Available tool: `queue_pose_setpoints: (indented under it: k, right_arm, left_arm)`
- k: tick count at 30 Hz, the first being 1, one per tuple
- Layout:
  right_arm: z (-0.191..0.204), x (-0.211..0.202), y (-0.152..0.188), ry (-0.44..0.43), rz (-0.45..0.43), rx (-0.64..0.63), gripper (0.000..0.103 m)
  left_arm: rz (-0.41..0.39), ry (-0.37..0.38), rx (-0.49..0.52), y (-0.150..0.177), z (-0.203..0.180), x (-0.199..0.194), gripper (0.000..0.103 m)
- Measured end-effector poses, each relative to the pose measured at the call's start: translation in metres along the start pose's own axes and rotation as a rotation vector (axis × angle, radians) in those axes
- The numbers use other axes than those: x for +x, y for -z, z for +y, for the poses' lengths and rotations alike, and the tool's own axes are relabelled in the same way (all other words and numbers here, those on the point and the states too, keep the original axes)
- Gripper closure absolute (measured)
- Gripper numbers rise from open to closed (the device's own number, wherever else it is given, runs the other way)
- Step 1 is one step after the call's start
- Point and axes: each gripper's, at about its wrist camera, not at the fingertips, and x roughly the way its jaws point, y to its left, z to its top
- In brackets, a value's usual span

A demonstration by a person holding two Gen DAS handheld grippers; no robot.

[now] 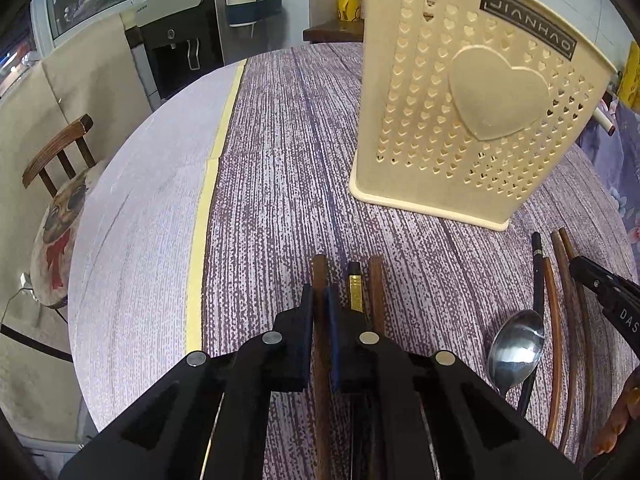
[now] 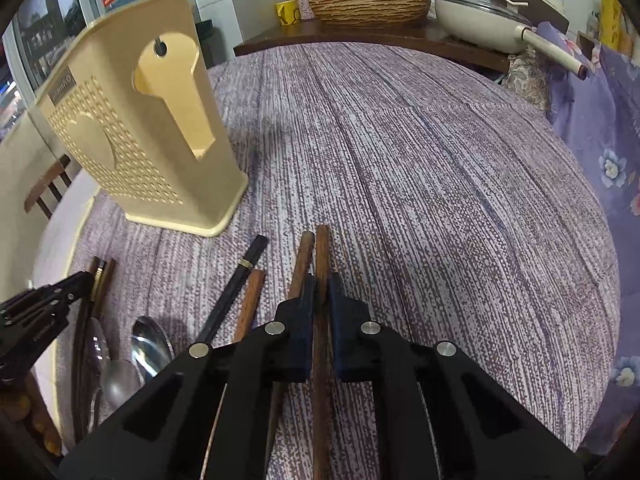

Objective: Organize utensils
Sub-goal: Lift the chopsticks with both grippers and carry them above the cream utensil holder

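A cream utensil holder (image 1: 468, 100) with heart-shaped holes stands upright on the table, also in the right wrist view (image 2: 136, 140). My left gripper (image 1: 320, 304) is shut on a brown wooden chopstick (image 1: 319, 276); a black gold-banded chopstick (image 1: 355, 292) and another brown one (image 1: 376, 284) lie just right of it. My right gripper (image 2: 321, 292) is shut on a brown chopstick (image 2: 322, 252), with a second brown chopstick (image 2: 302, 264) lying beside it. More chopsticks (image 2: 244, 280) and steel spoons (image 2: 150, 346) lie between the grippers; one spoon (image 1: 516, 344) shows in the left wrist view.
The round table carries a purple striped cloth (image 2: 420, 160) with a yellow tape line (image 1: 208, 200) on its left. A wooden chair (image 1: 60, 152) stands at the left edge. A sideboard behind holds a woven basket (image 2: 368, 2), a yellow mug (image 2: 288, 12) and a white pan (image 2: 480, 20).
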Motion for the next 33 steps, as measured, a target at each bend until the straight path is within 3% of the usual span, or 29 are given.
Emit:
queue_pose_setpoints:
  k: [6, 15, 23, 33]
  right_arm:
    - [-0.006, -0.03, -0.014, -0.121, -0.062, 0.023, 0.095]
    - [-0.017, -0.101, -0.036, -0.236, -0.187, 0.014, 0.095]
    - [-0.022, -0.157, -0.048, -0.278, -0.263, -0.023, 0.095]
    - [-0.001, -0.18, -0.056, -0.274, -0.284, -0.116, 0.095]
  left_arm:
    - [-0.067, 0.044, -0.016, -0.012, 0.005, -0.027, 0.095]
    - [-0.244, 0.108, -0.021, -0.041, 0.015, -0.101, 0.095]
    - [-0.316, 0.138, -0.028, -0.057, 0.025, -0.139, 0.095]
    - [-0.355, 0.138, -0.002, -0.062, 0.029, -0.161, 0.095]
